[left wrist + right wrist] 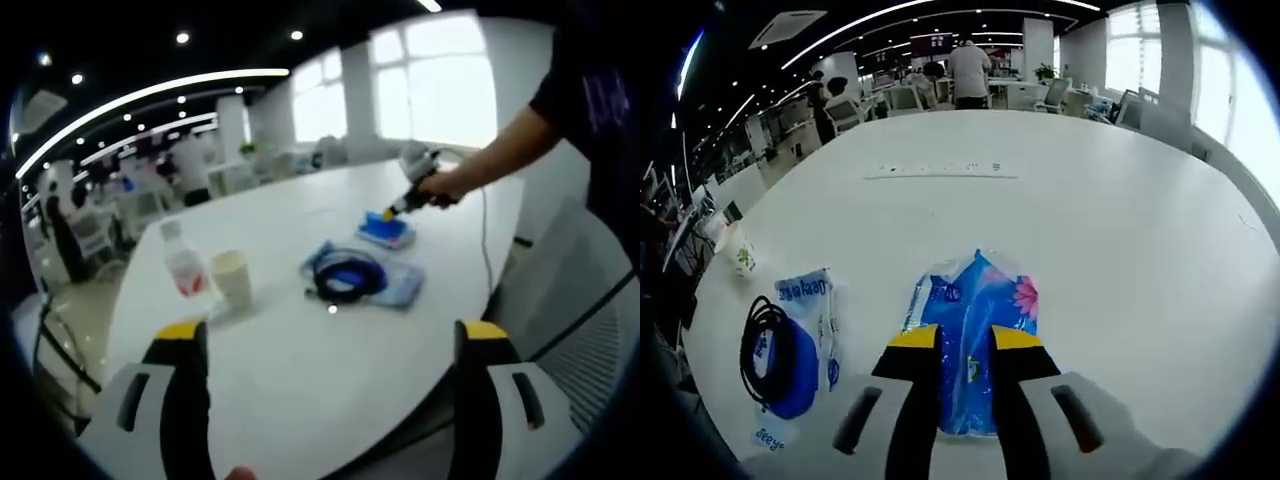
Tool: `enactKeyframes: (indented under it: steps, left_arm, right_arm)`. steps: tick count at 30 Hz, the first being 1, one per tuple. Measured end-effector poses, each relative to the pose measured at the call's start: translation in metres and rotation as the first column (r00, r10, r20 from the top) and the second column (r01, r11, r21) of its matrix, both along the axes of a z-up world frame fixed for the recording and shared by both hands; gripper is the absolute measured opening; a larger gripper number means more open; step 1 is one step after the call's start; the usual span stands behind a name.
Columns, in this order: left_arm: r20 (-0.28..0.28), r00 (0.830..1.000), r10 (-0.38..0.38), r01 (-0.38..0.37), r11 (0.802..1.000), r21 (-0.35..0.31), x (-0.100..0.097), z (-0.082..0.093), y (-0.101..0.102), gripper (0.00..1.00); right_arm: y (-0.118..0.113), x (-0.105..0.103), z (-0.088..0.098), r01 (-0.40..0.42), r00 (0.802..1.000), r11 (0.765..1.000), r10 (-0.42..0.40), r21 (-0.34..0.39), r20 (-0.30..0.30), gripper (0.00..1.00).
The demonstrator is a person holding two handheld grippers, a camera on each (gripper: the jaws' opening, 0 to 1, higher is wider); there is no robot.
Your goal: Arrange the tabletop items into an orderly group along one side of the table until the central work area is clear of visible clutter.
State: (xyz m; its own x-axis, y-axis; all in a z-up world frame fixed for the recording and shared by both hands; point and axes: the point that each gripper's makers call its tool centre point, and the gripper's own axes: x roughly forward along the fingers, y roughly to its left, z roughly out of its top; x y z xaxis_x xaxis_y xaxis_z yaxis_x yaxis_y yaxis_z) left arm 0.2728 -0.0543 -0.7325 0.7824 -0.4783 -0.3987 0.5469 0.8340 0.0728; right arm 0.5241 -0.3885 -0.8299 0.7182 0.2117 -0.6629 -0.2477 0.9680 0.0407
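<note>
On the white table (300,370), a blue tissue pack (975,300) lies flat, and my right gripper (965,345) has its jaws close together on the pack's near end. In the left gripper view the right gripper (408,203), held by a person's hand, touches that same tissue pack (388,232). Nearer lies a blue plastic bag with a coiled black cable (355,275) on it, the same bag (790,350) lying left of the pack. A clear bottle (183,262) and a paper cup (232,278) stand side by side. My left gripper (330,335) is wide open above the table's near edge, holding nothing.
A paper cup (742,257) stands near the table's left edge. A thin pale strip (940,172) lies farther across the table. A grey chair (585,330) stands at the table's right side. Desks and people occupy the background.
</note>
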Motion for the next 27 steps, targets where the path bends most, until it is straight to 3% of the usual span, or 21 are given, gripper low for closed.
enactKeyframes:
  steps: [12,15,21,27]
  left_arm:
    - [0.009,1.000,0.001,-0.001,1.000,-0.008,0.000,0.004,-0.002,1.00]
    - [0.011,1.000,-0.002,0.002,1.000,-0.009,0.000,0.005,-0.003,1.00]
    - [0.013,1.000,-0.003,0.003,1.000,-0.013,0.000,0.006,-0.004,1.00]
    - [0.015,1.000,-0.002,0.002,1.000,-0.014,0.000,0.007,-0.003,1.00]
  right_arm:
    - [0.017,-0.015,0.015,-0.069,0.995,0.998,0.069,0.005,0.066,0.40]
    - [0.028,-0.021,0.023,-0.116,0.988,0.993,0.115,0.010,0.100,0.42]
    - [0.048,-0.037,0.027,-0.175,0.980,0.984,0.170,0.041,0.106,0.51]
    - [0.073,-0.052,0.034,-0.260,0.959,0.963,0.251,0.064,0.131,0.59]
